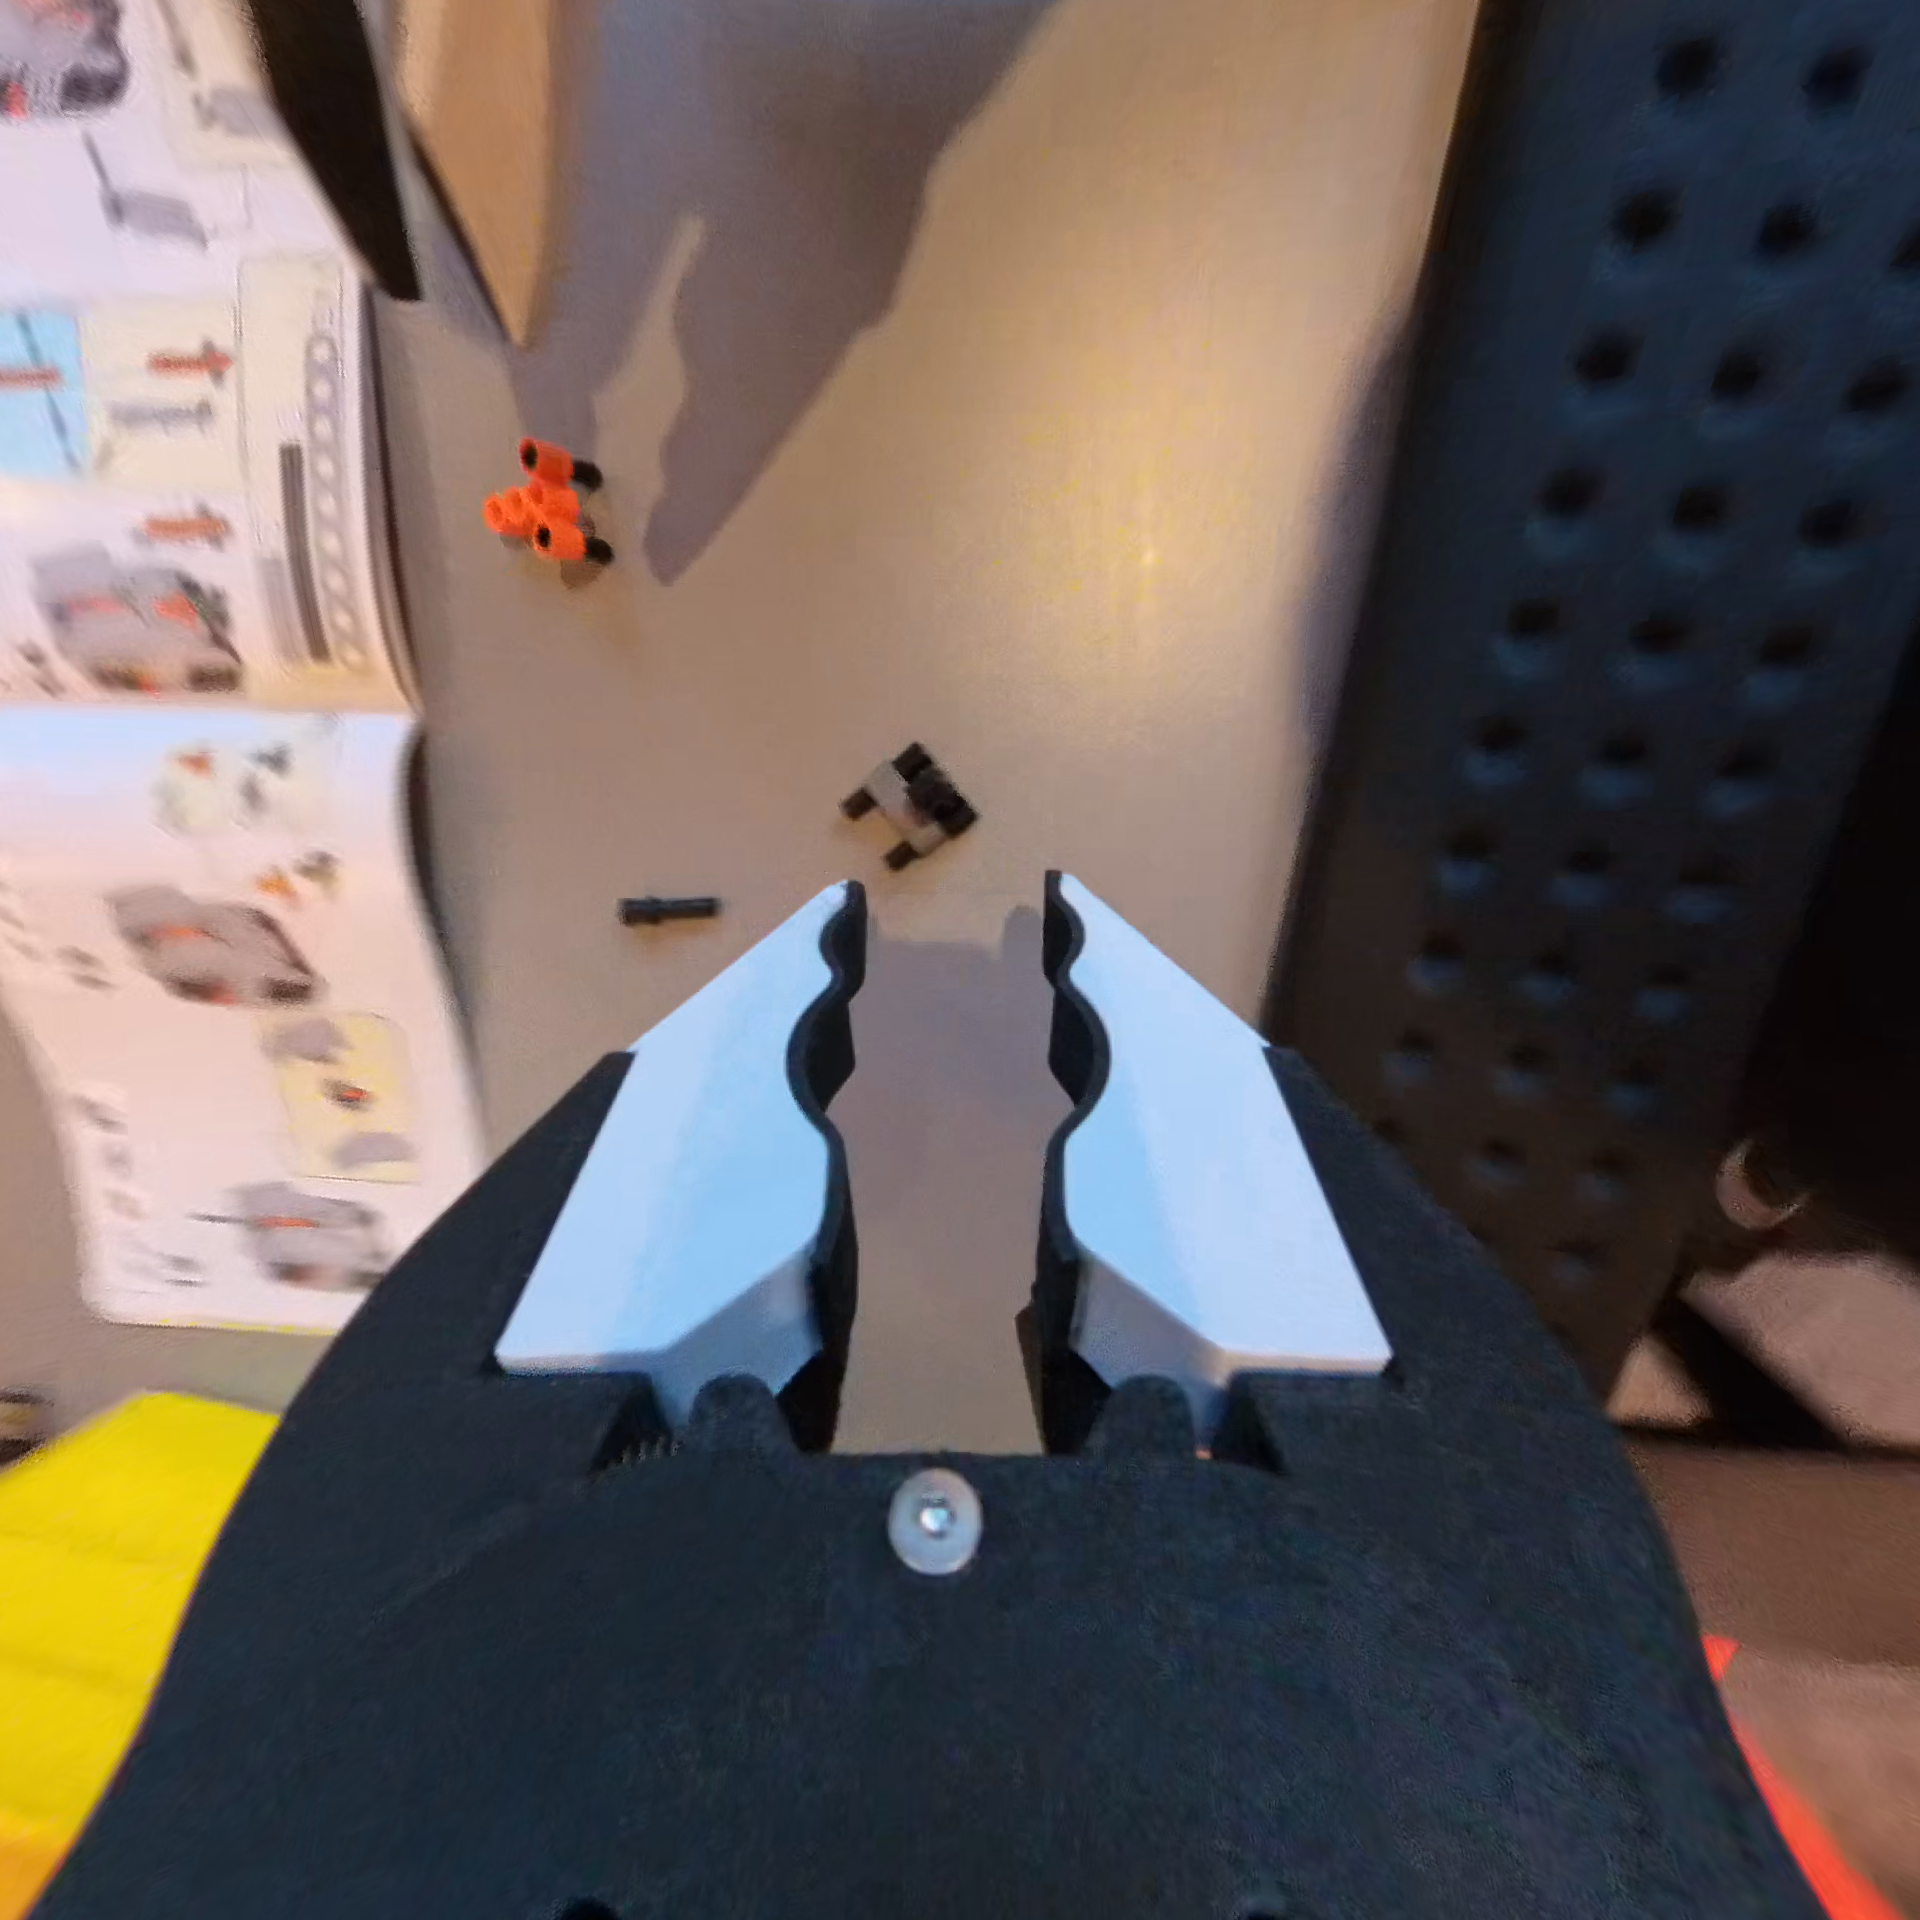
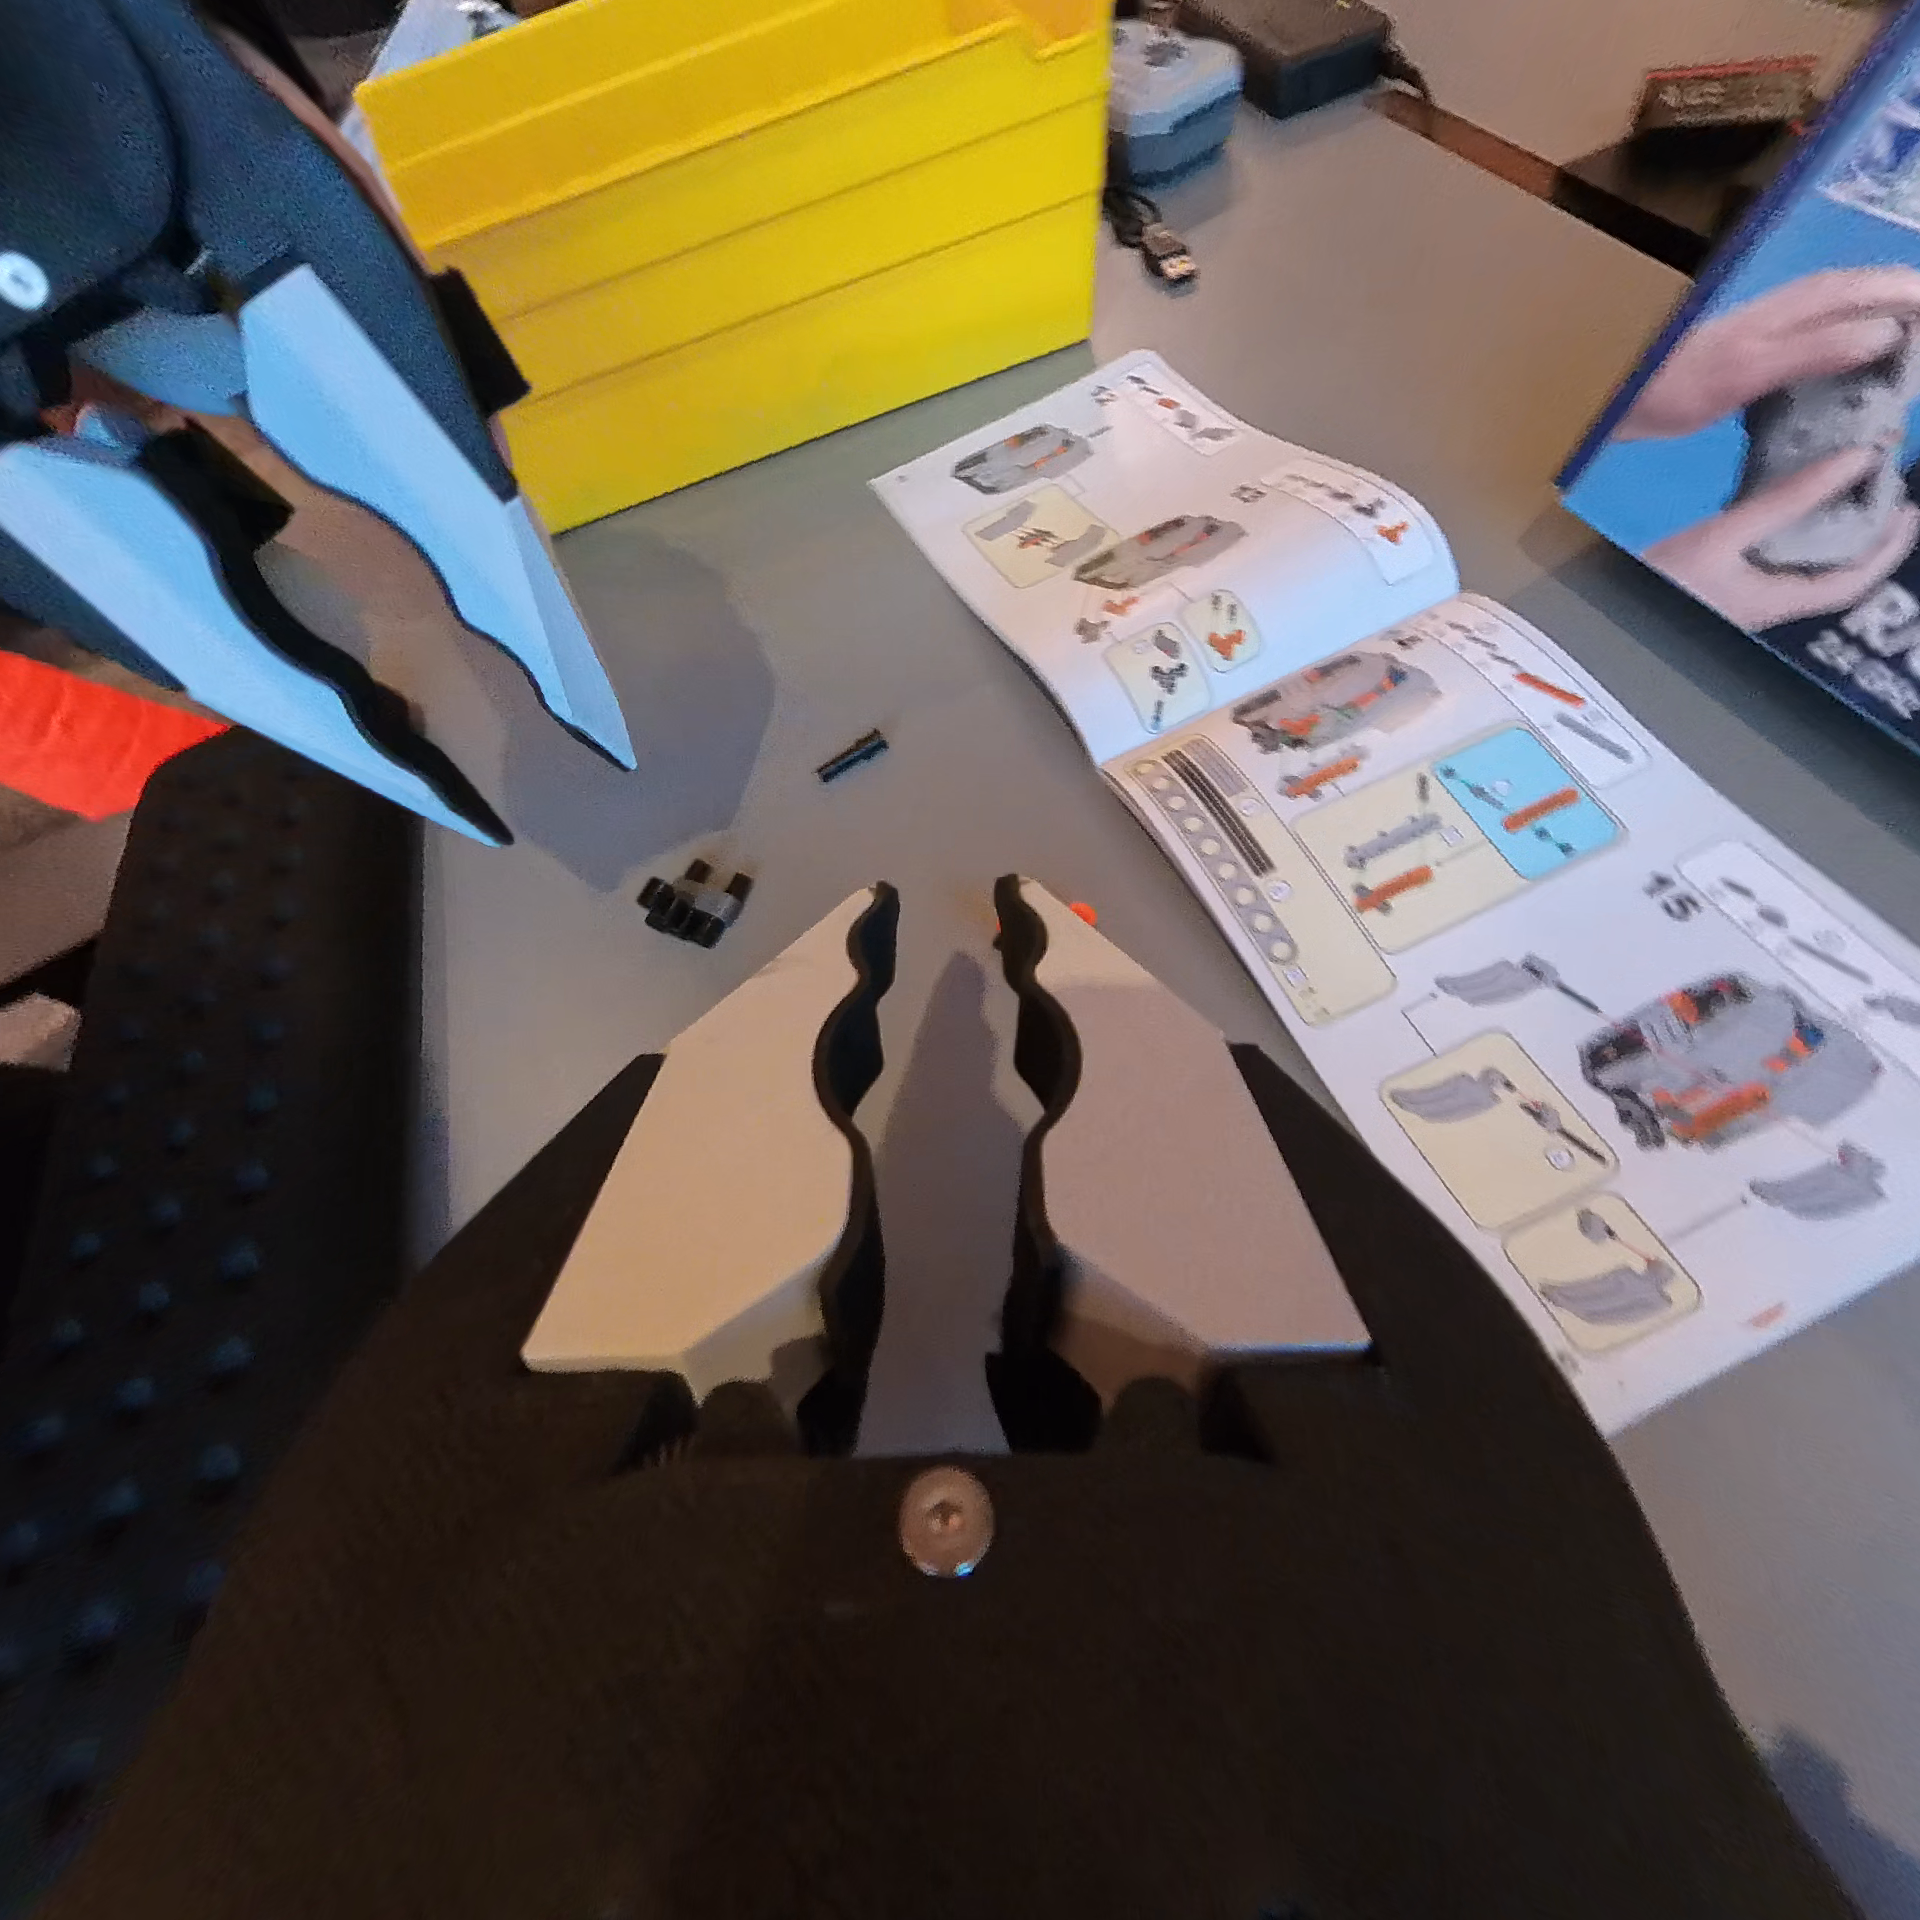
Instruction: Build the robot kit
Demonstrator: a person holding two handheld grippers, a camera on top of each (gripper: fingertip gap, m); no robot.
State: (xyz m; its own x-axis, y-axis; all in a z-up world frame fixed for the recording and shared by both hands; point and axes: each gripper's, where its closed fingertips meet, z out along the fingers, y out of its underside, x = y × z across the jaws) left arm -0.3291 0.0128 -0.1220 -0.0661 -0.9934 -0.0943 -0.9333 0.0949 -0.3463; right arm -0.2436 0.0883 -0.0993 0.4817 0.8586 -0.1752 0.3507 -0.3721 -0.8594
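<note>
A grey bench (image 2: 852, 582) carries an open instruction booklet (image 2: 1351, 831) spread flat to one side, a stack of yellow bins (image 2: 769, 239) at its far edge, and a blue printed box (image 2: 1766, 416) standing at the corner beyond the booklet. A black perforated mat (image 1: 1621, 727) lies along the other side of the bench, with a strip of orange just past it. Small building pieces lie on the bare surface: an orange connector cluster (image 1: 545, 504), a black-and-grey block (image 1: 912, 802) and a thin black pin (image 1: 667, 910). The left gripper (image 1: 953, 885) hangs above the bench and points down at it, its jaws apart with nothing between them; the black-and-grey block lies just beyond its tips and the pin off to one side. In the right wrist view that same gripper (image 2: 566, 805) comes in from the upper corner, tilted, tips near the bench. The right gripper (image 2: 945, 894) is low over the bench, its jaws also parted and empty, with the orange cluster (image 2: 1081, 911) mostly hidden behind one fingertip, the block (image 2: 694, 906) near the other side and the pin (image 2: 852, 756) farther ahead.
</note>
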